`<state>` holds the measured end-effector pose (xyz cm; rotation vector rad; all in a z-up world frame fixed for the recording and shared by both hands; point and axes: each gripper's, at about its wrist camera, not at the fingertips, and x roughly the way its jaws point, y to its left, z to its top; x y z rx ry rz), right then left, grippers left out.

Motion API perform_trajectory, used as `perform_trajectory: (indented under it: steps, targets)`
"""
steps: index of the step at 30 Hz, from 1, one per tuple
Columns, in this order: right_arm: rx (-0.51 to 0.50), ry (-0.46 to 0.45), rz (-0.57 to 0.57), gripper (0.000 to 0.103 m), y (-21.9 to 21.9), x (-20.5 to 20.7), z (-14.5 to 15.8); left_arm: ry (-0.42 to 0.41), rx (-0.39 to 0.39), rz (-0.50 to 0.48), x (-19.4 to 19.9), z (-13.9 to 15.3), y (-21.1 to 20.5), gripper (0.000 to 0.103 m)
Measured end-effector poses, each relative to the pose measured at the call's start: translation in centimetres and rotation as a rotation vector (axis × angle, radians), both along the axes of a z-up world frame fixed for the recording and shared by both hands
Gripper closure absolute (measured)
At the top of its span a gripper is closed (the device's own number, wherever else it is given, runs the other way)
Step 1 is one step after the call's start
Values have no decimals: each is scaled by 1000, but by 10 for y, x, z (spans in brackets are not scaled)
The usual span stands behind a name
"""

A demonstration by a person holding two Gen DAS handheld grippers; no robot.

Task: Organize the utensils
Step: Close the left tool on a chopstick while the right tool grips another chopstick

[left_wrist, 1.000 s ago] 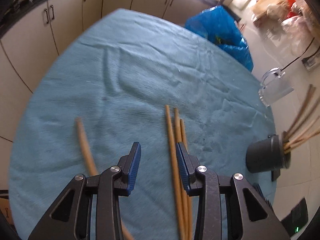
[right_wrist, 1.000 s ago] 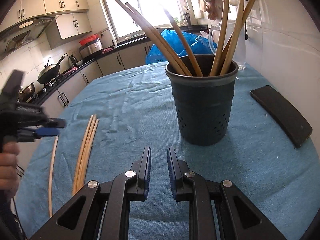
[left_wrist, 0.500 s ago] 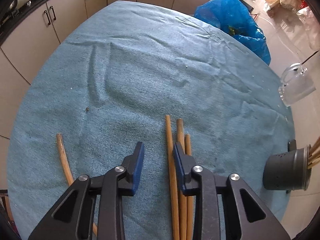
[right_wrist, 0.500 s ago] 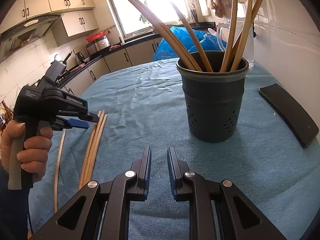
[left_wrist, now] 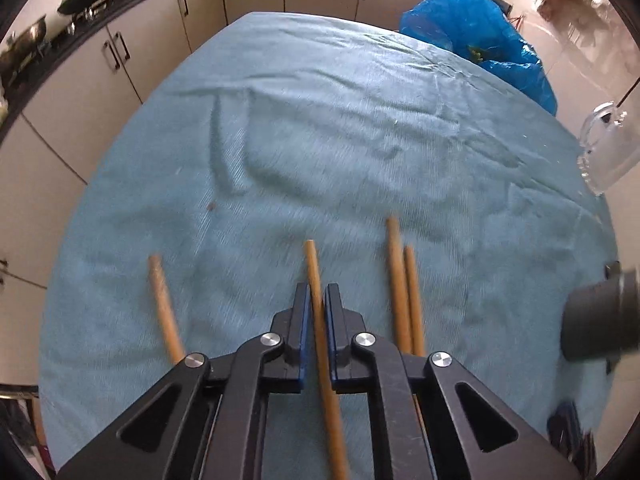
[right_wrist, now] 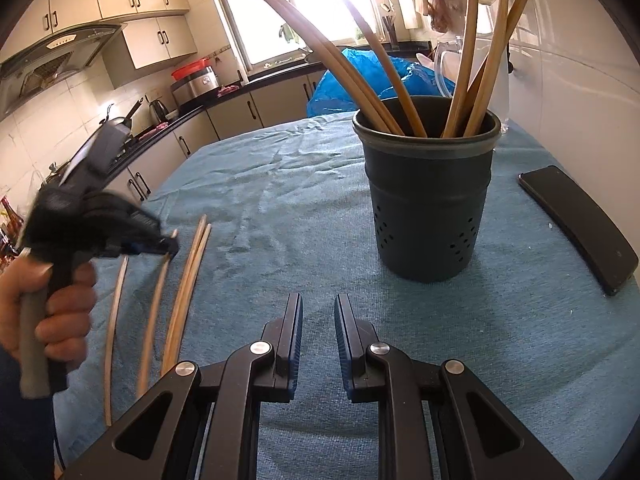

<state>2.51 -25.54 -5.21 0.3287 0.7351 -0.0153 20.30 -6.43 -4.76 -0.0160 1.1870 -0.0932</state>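
My left gripper [left_wrist: 317, 290] points steeply down at the blue cloth, its jaws closing, pads pressing a wooden chopstick [left_wrist: 311, 256] that runs back between the fingers. Two more chopsticks [left_wrist: 400, 276] lie together just to its right, and a single one [left_wrist: 160, 292] lies to its left. In the right wrist view a hand holds the left gripper [right_wrist: 166, 244] over these sticks at the left. My right gripper [right_wrist: 318, 308] hovers low over the cloth with a narrow gap and nothing in it. The dark holder [right_wrist: 426, 208] stands just beyond it, holding several chopsticks.
A black phone [right_wrist: 580, 228] lies right of the holder near the wall. A glass jug [left_wrist: 604, 152] and a blue plastic bag [left_wrist: 472, 36] are at the far side. The round table's edge [left_wrist: 132, 128] drops toward the kitchen cabinets [left_wrist: 120, 56] on the left.
The left gripper has tilted down and shut on one chopstick, which now sits apart from the other two. The right gripper has stayed where it was.
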Motion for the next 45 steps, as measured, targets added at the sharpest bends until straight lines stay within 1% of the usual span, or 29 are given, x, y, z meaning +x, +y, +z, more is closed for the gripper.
perform_trajectory:
  steps: [3, 6, 8, 10, 11, 12, 13, 14, 15, 17, 19, 23, 26, 29, 30, 32, 33, 34, 35, 37, 40, 42, 45]
  targets:
    - [-3, 15, 19, 85, 3, 4, 2, -9, -38, -3, -15, 2, 13, 97]
    - [9, 31, 58, 85, 11, 8, 9, -38, -88, -10, -27, 12, 26, 97]
    - [21, 50, 102, 85, 19, 15, 16, -59, -106, -14, -31, 20, 29, 97]
    - [46, 59, 146, 84, 27, 28, 26, -62, -127, -9, -32, 23, 35, 97]
    - [46, 85, 175, 76, 33, 41, 31, -61, -133, -7, -32, 23, 37, 97]
    - [48, 108, 202, 73, 38, 52, 33, -60, -134, 0, -32, 23, 40, 97]
    - [72, 119, 231, 72, 42, 66, 36, -57, -138, 7, -33, 23, 44, 97]
    - [83, 119, 236, 72, 44, 75, 38, -55, -145, 10, -33, 22, 47, 97]
    - [77, 127, 245, 72, 48, 89, 40, -52, -152, 16, -34, 22, 51, 97]
    - [75, 174, 280, 72, 60, 117, 39, -53, -161, 25, -36, 22, 55, 97]
    - [80, 200, 307, 72, 72, 141, 37, -56, -169, 30, -36, 24, 62, 97]
    - [22, 267, 352, 72, 96, 187, 27, -60, -187, 45, -38, 26, 76, 97]
    - [-3, 322, 353, 72, 107, 210, 14, -59, -200, 56, -37, 26, 85, 97]
    - [-45, 357, 354, 72, 112, 222, 3, -56, -208, 68, -36, 25, 91, 97]
    - [-57, 366, 357, 73, 114, 225, -1, -55, -212, 70, -36, 25, 93, 97]
    - [-63, 382, 371, 84, 117, 229, -5, -54, -213, 73, -35, 25, 95, 97]
    - [-75, 386, 374, 85, 119, 230, -7, -54, -216, 74, -35, 25, 96, 97]
    - [-88, 375, 376, 93, 120, 229, -6, -55, -218, 74, -35, 25, 96, 97]
    - [-86, 379, 388, 94, 122, 228, -6, -57, -218, 75, -36, 26, 97, 97]
    - [-59, 374, 390, 95, 121, 226, -2, -62, -219, 78, -37, 28, 98, 97]
    - [-12, 327, 373, 95, 113, 217, 13, -81, -221, 74, -41, 36, 98, 97]
    - [27, 269, 363, 95, 105, 202, 31, -101, -225, 64, -47, 45, 96, 97]
    - [46, 173, 354, 95, 93, 172, 59, -142, -228, 48, -59, 61, 92, 97]
